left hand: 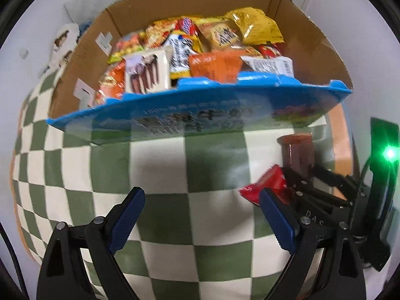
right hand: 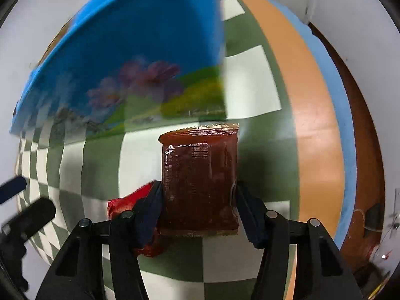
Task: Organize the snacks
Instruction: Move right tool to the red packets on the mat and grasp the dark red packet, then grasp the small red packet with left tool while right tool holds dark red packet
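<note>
The right gripper [right hand: 198,201] is picking up a brown pouch [right hand: 200,182] lying flat on the checked cloth [left hand: 160,165], just near of the snack box [left hand: 200,110]. Its jaws are bracketing the pouch's two long sides and appear to be pressing on them, the right edge crinkling at the pad, so I judge the grip is closing on the pouch. A red packet [right hand: 130,205] is lying tucked under the left finger, touching the pouch, and may get pinched along with it.

The left gripper [left hand: 200,215] is hovering over bare cloth to the left, jaws spread wide and empty.

The next move likely calls for lifting the pouch straight up, clear of the red packet, then carrying it over the box's blue front wall.

The pouch is looking glossy, translucent and dark reddish brown, with crimped ends and printed text.
</note>
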{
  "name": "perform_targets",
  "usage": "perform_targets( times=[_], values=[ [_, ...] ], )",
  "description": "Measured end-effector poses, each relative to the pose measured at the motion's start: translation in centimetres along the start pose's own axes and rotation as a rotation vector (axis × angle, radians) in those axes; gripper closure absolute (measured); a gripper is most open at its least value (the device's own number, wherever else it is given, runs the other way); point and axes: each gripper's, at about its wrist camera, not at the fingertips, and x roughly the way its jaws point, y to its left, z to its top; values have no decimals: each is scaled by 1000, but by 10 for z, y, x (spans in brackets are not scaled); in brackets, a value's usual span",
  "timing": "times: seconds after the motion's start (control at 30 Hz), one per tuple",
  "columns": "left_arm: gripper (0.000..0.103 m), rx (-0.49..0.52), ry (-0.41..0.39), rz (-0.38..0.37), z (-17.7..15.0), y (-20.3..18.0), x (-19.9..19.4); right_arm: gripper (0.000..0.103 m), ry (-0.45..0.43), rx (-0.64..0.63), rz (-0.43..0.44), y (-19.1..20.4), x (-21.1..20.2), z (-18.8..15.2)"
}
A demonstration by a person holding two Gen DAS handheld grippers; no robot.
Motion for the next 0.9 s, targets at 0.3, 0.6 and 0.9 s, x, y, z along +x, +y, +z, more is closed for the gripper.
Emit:
perform_targets(
  times=[0.3,0.6,0.9],
  values=[
    [10,-155,228,-274,5,-18,42,43,-1,137,57,-56,-25,-40],
    [48,-170,284,-240,6,-36,79,43,12,166,43,-67,-24,-71],
    [53,-18,266,-119,-42,-8,68,43,48,110,56,-38,-16,-85]
  ],
)
